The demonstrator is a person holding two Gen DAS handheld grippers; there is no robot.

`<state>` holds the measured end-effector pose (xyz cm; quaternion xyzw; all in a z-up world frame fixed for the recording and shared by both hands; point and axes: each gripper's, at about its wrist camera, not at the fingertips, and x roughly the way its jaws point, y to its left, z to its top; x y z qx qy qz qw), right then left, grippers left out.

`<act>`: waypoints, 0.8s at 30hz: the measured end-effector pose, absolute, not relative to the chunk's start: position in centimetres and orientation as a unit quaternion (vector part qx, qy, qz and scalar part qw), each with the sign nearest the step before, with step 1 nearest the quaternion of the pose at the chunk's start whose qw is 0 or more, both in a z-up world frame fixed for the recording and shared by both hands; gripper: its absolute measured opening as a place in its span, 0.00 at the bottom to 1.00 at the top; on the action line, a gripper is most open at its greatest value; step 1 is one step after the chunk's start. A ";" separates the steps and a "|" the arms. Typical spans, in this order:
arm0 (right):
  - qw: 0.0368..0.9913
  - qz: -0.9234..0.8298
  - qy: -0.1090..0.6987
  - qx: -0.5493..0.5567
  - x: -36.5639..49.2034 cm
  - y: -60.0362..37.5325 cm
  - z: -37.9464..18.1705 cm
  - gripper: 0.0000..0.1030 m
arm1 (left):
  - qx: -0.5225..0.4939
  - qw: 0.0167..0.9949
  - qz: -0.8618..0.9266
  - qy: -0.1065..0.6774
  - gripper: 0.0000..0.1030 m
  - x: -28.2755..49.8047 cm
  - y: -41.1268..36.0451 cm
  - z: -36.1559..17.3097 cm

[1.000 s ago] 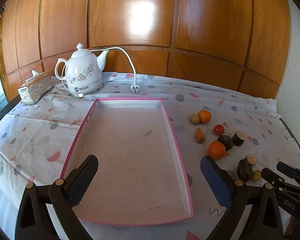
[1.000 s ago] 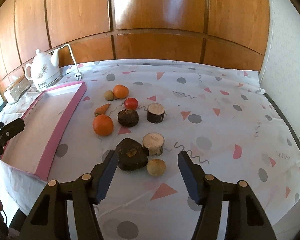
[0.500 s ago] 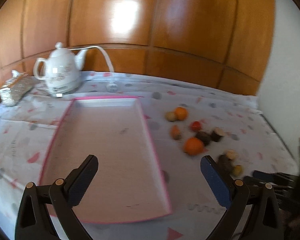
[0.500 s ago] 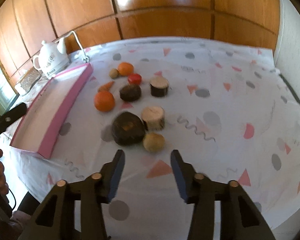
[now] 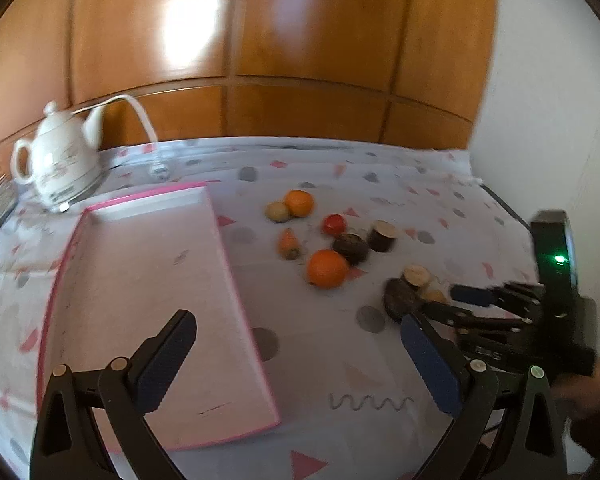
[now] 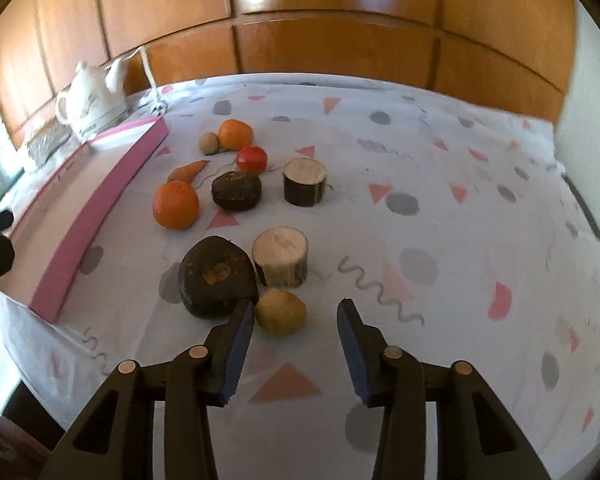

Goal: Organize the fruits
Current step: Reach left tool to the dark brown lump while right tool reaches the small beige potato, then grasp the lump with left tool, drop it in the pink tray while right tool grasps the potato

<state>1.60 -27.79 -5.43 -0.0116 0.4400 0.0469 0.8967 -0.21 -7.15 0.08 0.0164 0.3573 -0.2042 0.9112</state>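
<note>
The right gripper (image 6: 296, 314) has just been narrowing its jaws and hovers low over the tabletop (image 6: 440, 168), part-open, with a small yellowish fruit (image 6: 281, 311) just ahead, nearer its left finger and not pressed. Beyond lie a dark lump (image 6: 216, 276), a pale wood slice (image 6: 281, 256), oranges and a tomato (image 6: 252, 159). Only the left wrist view shows the pink tray's (image 5: 236, 280) bare inside, under the left gripper (image 5: 296, 344), whose jaws stand wide and empty; there the fruit cluster is ahead to its right.

Loose fruits (image 6: 176, 205) (two oranges, tomato) beside shallow pink tray (image 5: 236, 296)
</note>
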 end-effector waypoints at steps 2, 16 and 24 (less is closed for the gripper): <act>0.896 0.052 0.441 -0.013 1.8 -27.9 -5.7 0.26 | 0.024 0.903 -0.226 0.365 0.93 0.1 -8.0 -0.1; 0.903 0.032 0.426 0.040 1.5 -30.8 -6.0 0.26 | 0.049 0.848 -0.286 0.443 0.69 4.2 -15.8 -3.6; 0.902 0.030 0.428 0.052 1.4 -31.4 -6.4 0.25 | 0.080 0.832 -0.296 0.462 0.52 5.3 -18.7 -5.7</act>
